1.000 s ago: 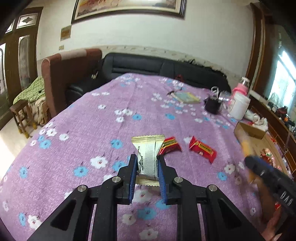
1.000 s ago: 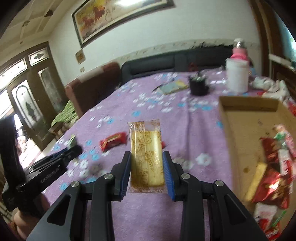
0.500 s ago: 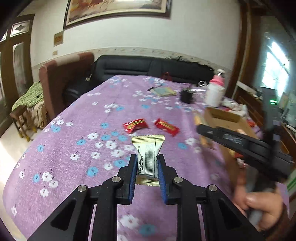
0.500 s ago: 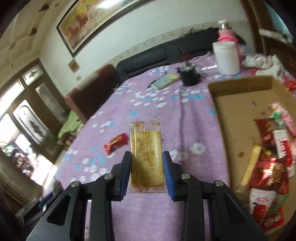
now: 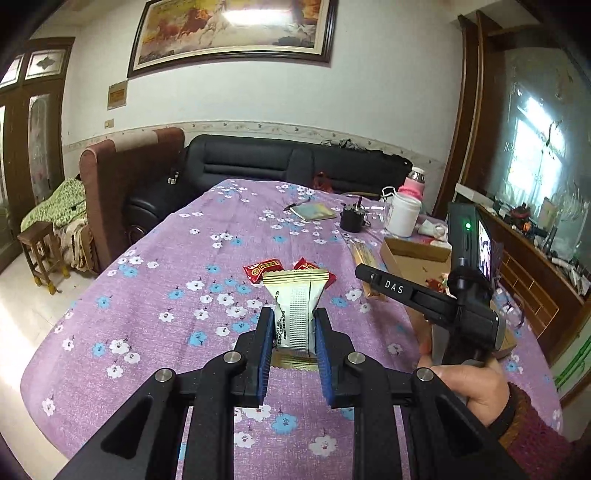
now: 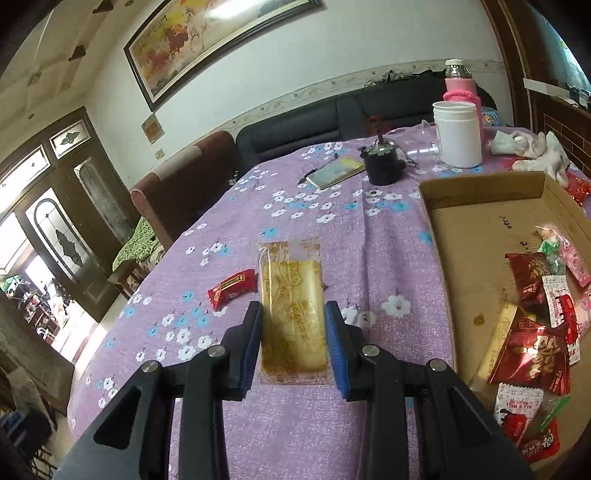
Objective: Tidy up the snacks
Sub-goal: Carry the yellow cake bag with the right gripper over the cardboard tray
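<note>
Lying loose, two red snacks (image 5: 266, 268), one cardboard box (image 6: 480, 192)

1. Daylight enters through the window (image 5: 535, 155) at right and the glazed doors (image 6: 48, 236) at left; both are overexposed.
2. Glare marks the framed painting (image 5: 236, 29) and the floor (image 5: 22, 306).
3. Both views are sharp, without motion blur.
4. Fisheye bending and dark vignetting affect all edges.
</note>
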Available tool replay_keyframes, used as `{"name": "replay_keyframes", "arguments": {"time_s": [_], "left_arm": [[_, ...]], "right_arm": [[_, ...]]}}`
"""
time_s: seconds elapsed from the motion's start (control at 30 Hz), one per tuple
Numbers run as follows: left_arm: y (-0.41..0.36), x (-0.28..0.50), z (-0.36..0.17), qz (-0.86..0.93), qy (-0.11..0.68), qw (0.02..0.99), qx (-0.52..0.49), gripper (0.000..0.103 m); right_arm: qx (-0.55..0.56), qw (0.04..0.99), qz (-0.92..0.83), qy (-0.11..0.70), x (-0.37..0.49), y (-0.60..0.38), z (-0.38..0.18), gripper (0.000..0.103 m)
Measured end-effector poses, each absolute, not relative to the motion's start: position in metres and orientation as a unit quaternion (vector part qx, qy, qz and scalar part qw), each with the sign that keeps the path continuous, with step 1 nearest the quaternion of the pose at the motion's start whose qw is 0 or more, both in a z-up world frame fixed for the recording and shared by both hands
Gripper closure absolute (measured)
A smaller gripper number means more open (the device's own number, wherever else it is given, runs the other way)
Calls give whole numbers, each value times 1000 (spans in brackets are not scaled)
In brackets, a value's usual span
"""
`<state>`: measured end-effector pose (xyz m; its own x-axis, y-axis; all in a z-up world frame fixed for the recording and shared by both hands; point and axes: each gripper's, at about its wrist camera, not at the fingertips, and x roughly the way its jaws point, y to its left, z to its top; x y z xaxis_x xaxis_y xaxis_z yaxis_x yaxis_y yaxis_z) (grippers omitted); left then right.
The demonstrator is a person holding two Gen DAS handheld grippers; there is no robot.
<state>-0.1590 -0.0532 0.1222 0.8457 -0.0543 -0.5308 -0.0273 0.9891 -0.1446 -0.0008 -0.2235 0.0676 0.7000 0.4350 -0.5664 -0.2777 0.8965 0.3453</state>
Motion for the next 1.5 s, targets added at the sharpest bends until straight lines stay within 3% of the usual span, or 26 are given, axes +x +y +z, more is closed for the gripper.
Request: {"name": "replay_keyframes", "arguments": {"time_s": [0.57, 1.5], "left_arm": [[-55, -163, 126, -26, 273, 958, -88, 81], [-49, -130, 103, -26, 299, 948, -106, 81]], "right_arm": [[93, 913, 243, 314, -30, -234, 119, 70], [85, 915, 232, 319, -16, -265, 115, 70]]}}
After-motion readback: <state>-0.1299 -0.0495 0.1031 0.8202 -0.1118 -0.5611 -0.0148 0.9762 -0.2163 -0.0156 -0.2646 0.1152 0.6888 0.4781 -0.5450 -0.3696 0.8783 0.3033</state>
